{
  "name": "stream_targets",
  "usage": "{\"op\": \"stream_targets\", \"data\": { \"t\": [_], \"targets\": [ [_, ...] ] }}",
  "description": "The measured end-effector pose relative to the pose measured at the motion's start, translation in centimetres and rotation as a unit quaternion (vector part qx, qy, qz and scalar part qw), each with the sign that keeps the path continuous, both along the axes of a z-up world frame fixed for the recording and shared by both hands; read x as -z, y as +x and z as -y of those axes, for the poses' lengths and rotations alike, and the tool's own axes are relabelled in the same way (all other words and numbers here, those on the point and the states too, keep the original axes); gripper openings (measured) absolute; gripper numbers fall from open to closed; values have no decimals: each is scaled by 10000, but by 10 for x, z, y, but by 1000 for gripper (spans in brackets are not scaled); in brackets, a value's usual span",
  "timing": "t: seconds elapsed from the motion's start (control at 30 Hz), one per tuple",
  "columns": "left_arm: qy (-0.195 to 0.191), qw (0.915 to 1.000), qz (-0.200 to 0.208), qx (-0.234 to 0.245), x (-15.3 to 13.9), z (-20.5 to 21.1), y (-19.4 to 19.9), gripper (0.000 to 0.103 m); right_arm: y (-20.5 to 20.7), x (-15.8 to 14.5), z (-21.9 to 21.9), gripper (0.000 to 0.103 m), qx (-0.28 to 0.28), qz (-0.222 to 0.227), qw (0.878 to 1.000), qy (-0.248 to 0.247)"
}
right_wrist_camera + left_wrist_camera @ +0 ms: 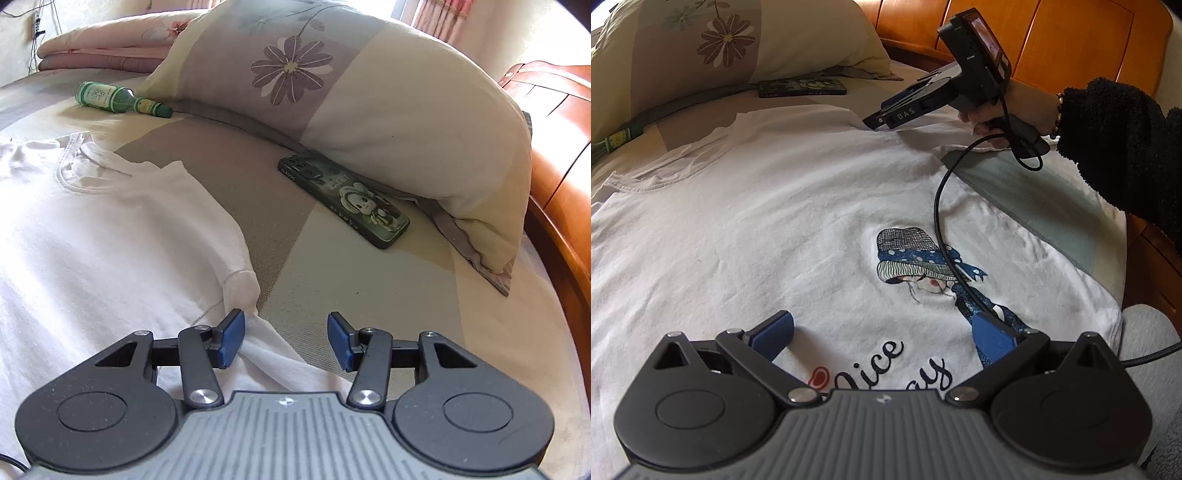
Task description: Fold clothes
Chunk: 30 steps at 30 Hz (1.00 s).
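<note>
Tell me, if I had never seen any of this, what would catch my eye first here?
Probably the white T-shirt spread flat over the bed, with a printed figure in a dotted hat on its front. Next, the two open blue-tipped grippers: the left gripper above the print, the right gripper at the shirt's sleeve. Beyond lie a big flowered pillow, a green phone case and a green bottle.

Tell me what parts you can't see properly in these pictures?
- Left wrist view: the words on the T-shirt are partly covered by the left gripper.
- Left wrist view: the bottle is mostly hidden behind the pillow.
- Right wrist view: the bottle's label is too small to read.
- Right wrist view: the shirt's picture is cut off by the left edge; part of its sleeve lies under the right gripper.
</note>
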<state>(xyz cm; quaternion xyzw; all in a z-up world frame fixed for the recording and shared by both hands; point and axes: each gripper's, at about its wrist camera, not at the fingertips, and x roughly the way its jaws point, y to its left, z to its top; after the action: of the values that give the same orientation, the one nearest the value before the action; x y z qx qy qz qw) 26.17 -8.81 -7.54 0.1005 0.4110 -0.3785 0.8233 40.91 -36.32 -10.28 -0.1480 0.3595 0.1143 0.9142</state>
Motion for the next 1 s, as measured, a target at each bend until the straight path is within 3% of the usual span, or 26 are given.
{"op": "stream_targets", "data": {
  "t": [0.1,0.17,0.27,0.4,0.57,0.63,0.73,0.8,0.9,1.0],
  "targets": [
    [-41,10000,-12,-43,1,-1,1,102,-1,1,0,35,-176,-100,9997,161],
    [-51,10000,-9,-50,1,-1,1,102,-2,1,-1,14,-302,-174,9990,266],
    [-45,10000,0,-50,2,-1,1,102,-3,1,-8,6,-474,-95,9988,37],
    [-56,10000,-2,-67,2,0,1,102,20,-3,-2,6,-4,178,9998,-103],
    [-74,10000,-15,-32,1,-3,1,102,29,-15,8,3,549,228,9972,462],
    [-74,10000,-15,11,0,-5,1,102,32,-20,12,10,769,244,9943,695],
    [-25,10000,60,30,-5,-11,2,102,27,-26,11,12,870,-264,9863,1379],
    [-36,9998,170,46,-10,-19,2,102,31,-16,0,12,1031,-760,9801,1519],
    [-114,9996,235,62,-16,-34,8,102,52,-7,-8,13,1290,-686,9781,1483],
    [-191,9990,376,-122,-22,-47,16,102,72,2,-16,22,1548,-573,9758,1435]
  ]
}}
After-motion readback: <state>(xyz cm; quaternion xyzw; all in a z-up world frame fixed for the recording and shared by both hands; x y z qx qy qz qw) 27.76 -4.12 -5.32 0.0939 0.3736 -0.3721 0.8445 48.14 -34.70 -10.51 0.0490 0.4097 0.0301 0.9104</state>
